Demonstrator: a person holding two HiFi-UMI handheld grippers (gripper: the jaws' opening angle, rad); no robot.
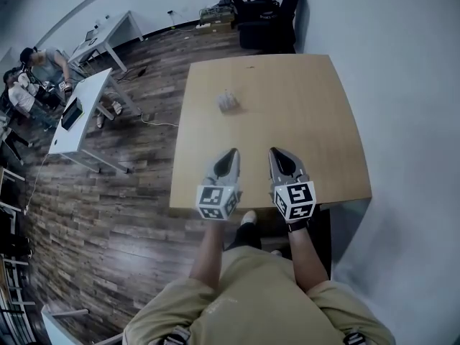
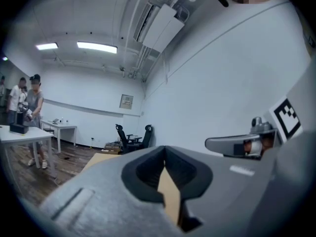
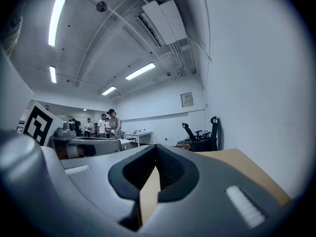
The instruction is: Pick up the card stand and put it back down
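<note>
The card stand (image 1: 228,101), a small clear object, stands on the wooden table (image 1: 316,121) toward its far left part. Both grippers hover side by side over the table's near edge, pointing level toward the far side and well short of the stand. My left gripper (image 1: 233,152) (image 2: 165,148) is shut with nothing between its pads. My right gripper (image 1: 274,152) (image 3: 156,147) also has its tips together and holds nothing. Each gripper view shows the other gripper alongside, and neither of them shows the stand.
Black office chairs (image 1: 262,9) stand beyond the table's far edge. A white wall (image 1: 402,85) runs close along the table's right side. White desks (image 1: 83,113) with people (image 1: 32,77) are far left on the wood floor. My legs are at the near edge.
</note>
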